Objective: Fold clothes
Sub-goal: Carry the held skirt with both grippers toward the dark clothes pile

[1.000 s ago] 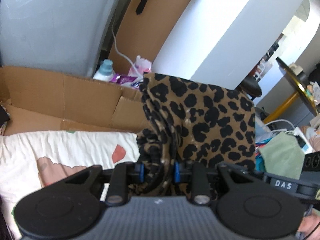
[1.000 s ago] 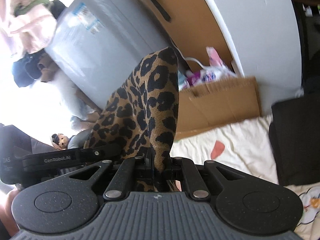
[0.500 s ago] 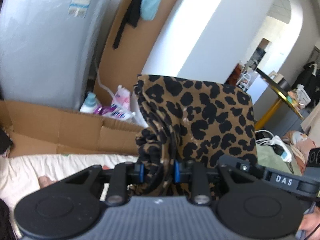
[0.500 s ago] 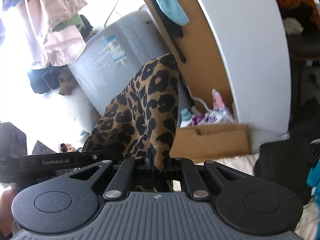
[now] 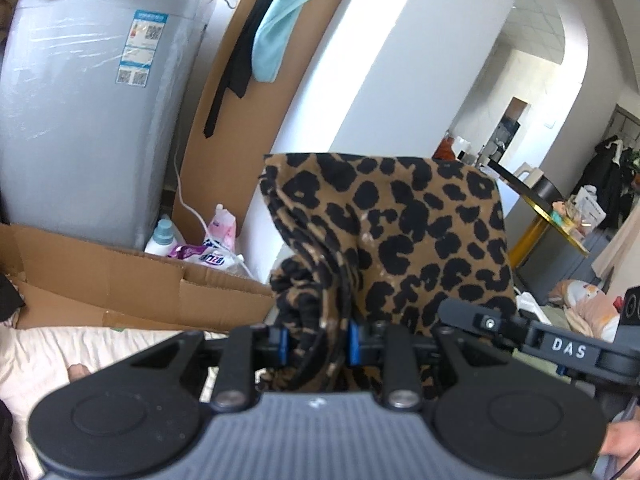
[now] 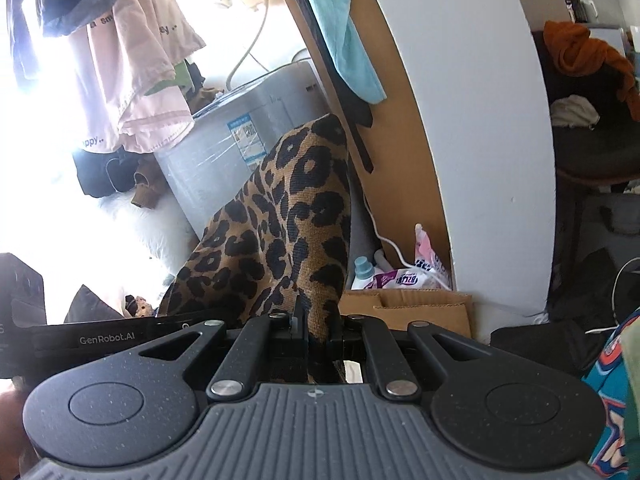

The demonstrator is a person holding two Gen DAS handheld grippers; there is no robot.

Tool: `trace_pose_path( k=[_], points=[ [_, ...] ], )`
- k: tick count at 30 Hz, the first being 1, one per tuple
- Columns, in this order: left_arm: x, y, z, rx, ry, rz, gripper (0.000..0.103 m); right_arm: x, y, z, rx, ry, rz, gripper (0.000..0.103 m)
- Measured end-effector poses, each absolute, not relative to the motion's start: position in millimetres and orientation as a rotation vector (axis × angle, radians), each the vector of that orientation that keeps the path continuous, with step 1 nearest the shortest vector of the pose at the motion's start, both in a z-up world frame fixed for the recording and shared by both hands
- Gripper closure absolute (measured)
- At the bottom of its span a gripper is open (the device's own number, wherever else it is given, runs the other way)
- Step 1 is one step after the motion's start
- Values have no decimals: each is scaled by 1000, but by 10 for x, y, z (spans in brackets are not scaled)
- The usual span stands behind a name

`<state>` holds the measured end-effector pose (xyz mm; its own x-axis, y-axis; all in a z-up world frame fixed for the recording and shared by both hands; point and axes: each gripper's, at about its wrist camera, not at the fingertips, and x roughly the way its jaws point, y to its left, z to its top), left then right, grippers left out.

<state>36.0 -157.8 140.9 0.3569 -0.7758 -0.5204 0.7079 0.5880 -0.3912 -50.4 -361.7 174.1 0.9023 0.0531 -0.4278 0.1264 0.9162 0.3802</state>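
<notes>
Both tools have risen since the earlier frames, lifting the leopard-print garment clear of the bed. In the left wrist view, the left tool clamps a thick bunched fold. In the right wrist view, the right tool pinches a thin edge, cloth draping leftward before the washing machine.

A plastic-wrapped grey washing machine stands against the wall. Just right of it leans a brown board draped with a turquoise cloth. At its foot sit a detergent bottle and a flattened cardboard box.
</notes>
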Motion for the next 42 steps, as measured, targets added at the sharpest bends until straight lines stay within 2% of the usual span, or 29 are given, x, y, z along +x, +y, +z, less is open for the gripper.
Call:
trace_pose_path(
  k=[12, 22, 29, 42],
  points=[
    [-17, -1795, 1717, -131, 692, -981, 74, -926, -3835, 2244, 351, 427, -64, 97],
    [-185, -2064, 1696, -143, 688, -1008, 74, -1259, -4108, 2310, 336, 420, -80, 97],
    [-260, -2382, 1456, -128, 695, -1058, 75, -1378, -4390, 2176, 319, 444, -115, 97],
    [-164, -2982, 872, -101, 745, -1191, 75, -1479, -4975, 1579, 354, 439, -238, 97]
  ],
)
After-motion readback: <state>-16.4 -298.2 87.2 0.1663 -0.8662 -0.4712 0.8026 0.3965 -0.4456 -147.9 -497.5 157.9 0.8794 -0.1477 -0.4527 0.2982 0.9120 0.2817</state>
